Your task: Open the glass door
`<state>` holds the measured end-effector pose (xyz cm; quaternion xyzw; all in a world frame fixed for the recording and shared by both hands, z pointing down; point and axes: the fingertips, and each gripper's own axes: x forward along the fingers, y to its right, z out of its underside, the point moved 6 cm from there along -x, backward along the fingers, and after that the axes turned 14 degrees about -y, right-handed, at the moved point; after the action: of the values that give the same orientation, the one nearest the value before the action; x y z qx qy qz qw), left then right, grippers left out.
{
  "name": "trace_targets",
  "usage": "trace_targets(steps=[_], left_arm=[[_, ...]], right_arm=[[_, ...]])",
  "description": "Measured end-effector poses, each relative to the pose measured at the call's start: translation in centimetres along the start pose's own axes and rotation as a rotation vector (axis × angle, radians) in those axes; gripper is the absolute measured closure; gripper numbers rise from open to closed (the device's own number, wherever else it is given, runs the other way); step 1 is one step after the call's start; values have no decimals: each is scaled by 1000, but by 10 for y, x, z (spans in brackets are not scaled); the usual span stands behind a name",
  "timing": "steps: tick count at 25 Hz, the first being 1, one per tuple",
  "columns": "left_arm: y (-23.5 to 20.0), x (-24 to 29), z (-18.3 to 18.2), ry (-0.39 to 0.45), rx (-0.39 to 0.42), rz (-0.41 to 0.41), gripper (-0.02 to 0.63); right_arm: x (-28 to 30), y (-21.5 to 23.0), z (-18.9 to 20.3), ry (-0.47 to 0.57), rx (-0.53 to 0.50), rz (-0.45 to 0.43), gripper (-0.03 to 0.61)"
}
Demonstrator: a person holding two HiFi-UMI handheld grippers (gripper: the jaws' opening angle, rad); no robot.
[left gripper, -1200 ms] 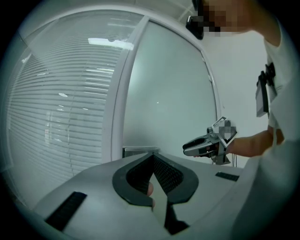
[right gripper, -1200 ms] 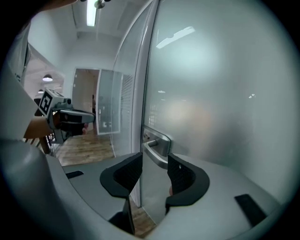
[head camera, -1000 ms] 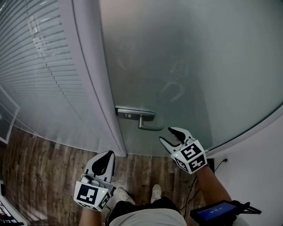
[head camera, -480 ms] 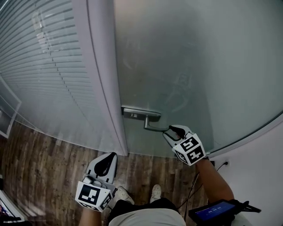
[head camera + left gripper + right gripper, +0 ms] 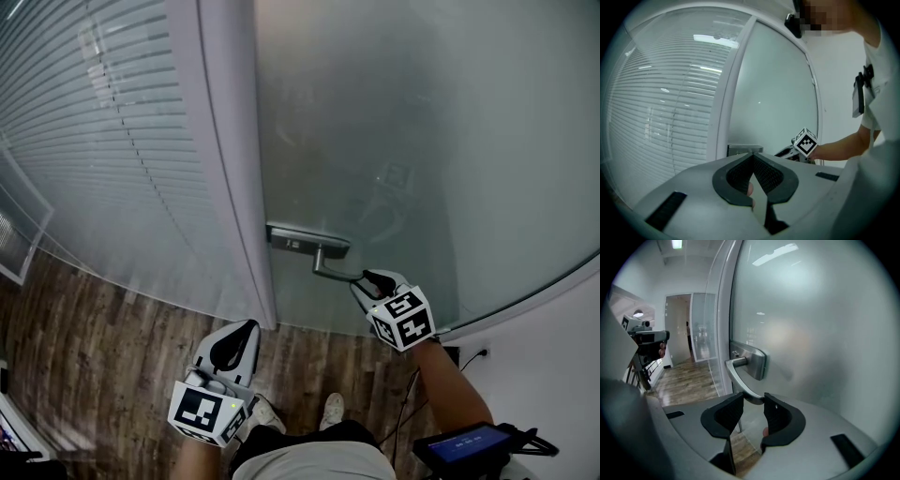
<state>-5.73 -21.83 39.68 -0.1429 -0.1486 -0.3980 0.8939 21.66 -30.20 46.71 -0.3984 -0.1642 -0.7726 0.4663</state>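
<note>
The frosted glass door (image 5: 422, 141) stands shut against its grey frame post (image 5: 230, 159). A metal lever handle (image 5: 330, 269) sticks out from a plate (image 5: 307, 241) at the door's left edge. My right gripper (image 5: 368, 278) is at the lever's free end. Its jaws are closing, and the handle (image 5: 736, 373) tip lies between the pads, touching both in the right gripper view (image 5: 753, 399). My left gripper (image 5: 246, 330) hangs low and left of the door, shut on nothing (image 5: 752, 155), its tips meeting. From the left gripper view the right gripper (image 5: 790, 151) shows beside the handle plate.
A window with slatted blinds (image 5: 94, 141) fills the wall left of the frame. Wood floor (image 5: 94, 375) lies below, with the person's shoes (image 5: 333, 408). A white wall with a socket (image 5: 483, 354) stands at the right. A dark tablet (image 5: 469, 445) hangs at the person's right side.
My right gripper moved up to the lever's end and its jaws narrowed around it. The left gripper stayed where it was.
</note>
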Motion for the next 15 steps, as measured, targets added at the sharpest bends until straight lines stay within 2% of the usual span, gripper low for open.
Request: trace_targets(steps=[5,9,15], left_arm=[[-2,-10,-2,11,-7,-9,615],[-4,-8,-5,10,-10,-10,615],[1,-4,-6,14,-16,-10,615]], right_arm=[[7,-10,3,-8,41,-11,443],[11,-7,-1,-4,36,-16,442],[19,-3,-2,41,84,4,440]])
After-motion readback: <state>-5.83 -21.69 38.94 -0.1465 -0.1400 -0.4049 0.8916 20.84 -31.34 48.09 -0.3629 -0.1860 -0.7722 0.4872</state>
